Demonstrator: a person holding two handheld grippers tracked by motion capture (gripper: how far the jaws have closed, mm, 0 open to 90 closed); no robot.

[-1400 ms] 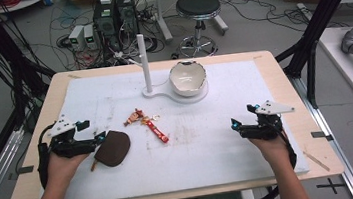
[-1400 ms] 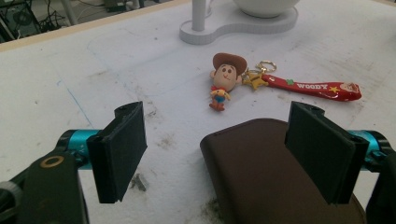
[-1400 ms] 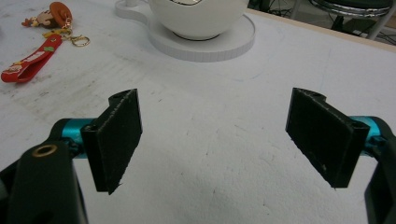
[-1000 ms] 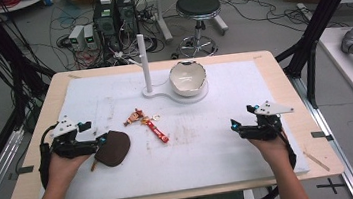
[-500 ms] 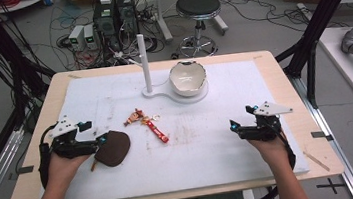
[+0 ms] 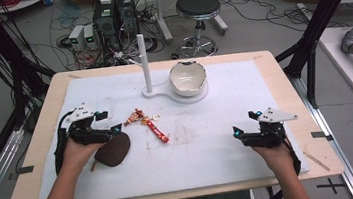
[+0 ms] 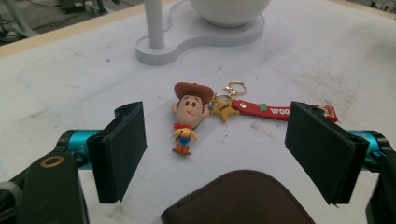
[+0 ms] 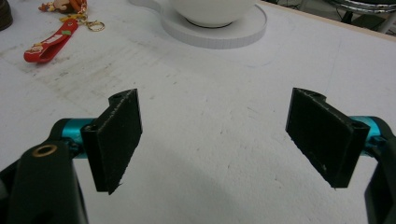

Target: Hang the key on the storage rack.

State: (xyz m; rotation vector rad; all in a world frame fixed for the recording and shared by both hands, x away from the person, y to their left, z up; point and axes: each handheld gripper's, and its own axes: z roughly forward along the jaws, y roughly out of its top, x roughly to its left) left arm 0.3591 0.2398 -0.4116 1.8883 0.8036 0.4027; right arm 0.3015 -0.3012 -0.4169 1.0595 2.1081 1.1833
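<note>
- The left claw (image 6: 110,123) rests on the surface (image 6: 231,153) at the left side, held in the person's left hand (image 6: 77,151); its jaws stand wide apart with nothing between them
- Just near of that claw lies a dark brown pouch (image 6: 113,150), rounded at its far end (its edge also shows at the bottom of the left gripper view)
- A cowboy figure keychain (image 7: 189,112) lies flat on the white mat just beyond the left claw's jaws, in line with the gap between them; a gold star charm (image 7: 223,108) and a red strap (image 7: 280,111) with white letters run off to its right
- In the high view the keychain sits between the pouch and a white stand (image 6: 163,92), which lies toward the far middle of the surface
- The stand carries an upright white post (image 6: 143,63) at its left end and a white bowl (image 6: 188,78) at its right end
- The right claw (image 6: 243,124) rests at the near right, held in the right hand (image 6: 276,153), well apart from the keychain; its jaws are spread wide over bare mat, gripping nothing
</note>
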